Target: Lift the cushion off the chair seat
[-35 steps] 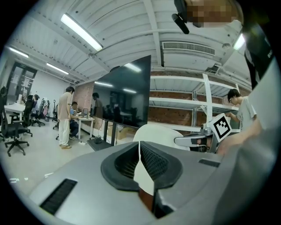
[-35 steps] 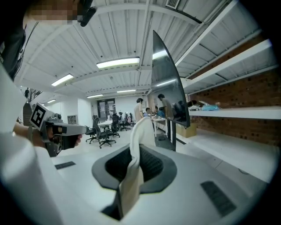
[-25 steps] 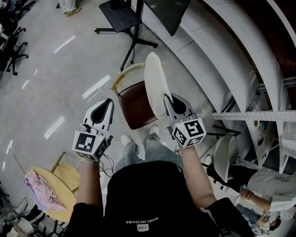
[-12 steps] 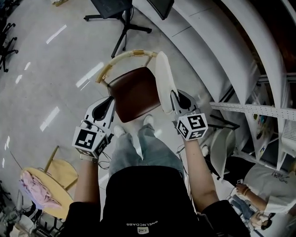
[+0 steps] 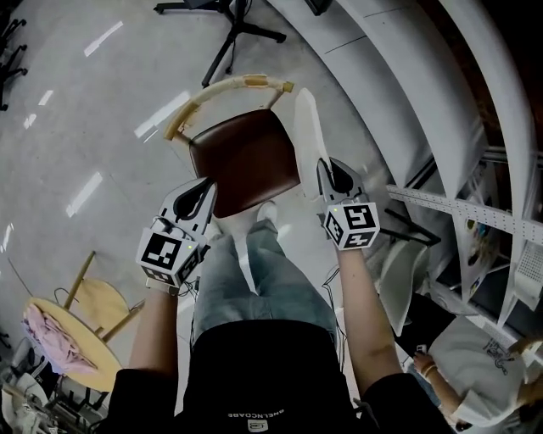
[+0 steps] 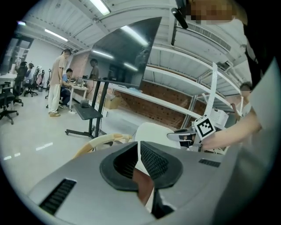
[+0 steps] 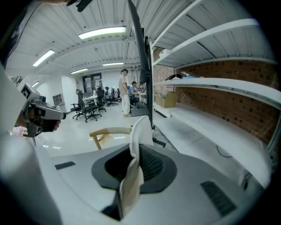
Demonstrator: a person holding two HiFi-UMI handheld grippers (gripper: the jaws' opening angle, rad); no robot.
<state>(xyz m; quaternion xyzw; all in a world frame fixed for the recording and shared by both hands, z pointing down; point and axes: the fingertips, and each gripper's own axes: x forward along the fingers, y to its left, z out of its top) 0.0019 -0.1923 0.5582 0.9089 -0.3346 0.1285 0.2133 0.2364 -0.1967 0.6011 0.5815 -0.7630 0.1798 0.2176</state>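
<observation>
The chair has a brown seat [image 5: 237, 161] and a curved wooden backrest [image 5: 222, 89]. A white cushion [image 5: 307, 140] stands on edge along the seat's right side, and my right gripper [image 5: 327, 167] is shut on its near end. In the right gripper view the cushion [image 7: 139, 128] rises from between the pads, with the backrest [image 7: 109, 131] beyond. My left gripper [image 5: 205, 186] hovers over the seat's front-left corner, shut with nothing in it. The left gripper view shows the cushion [image 6: 153, 132], the right gripper [image 6: 184, 136] on it and the backrest [image 6: 102, 141].
A round wooden stool [image 5: 97, 309] carrying pink cloth [image 5: 53, 337] stands lower left. A black monitor stand's legs [image 5: 233, 21] lie beyond the chair. White shelving [image 5: 462, 203] runs along the right, with a white chair [image 5: 407, 271] and a seated person [image 5: 479, 356] near it.
Both grippers have sunk lower towards the chair. The cushion came down with the right gripper and now stands by the seat's right edge. The left gripper stays shut and empty.
</observation>
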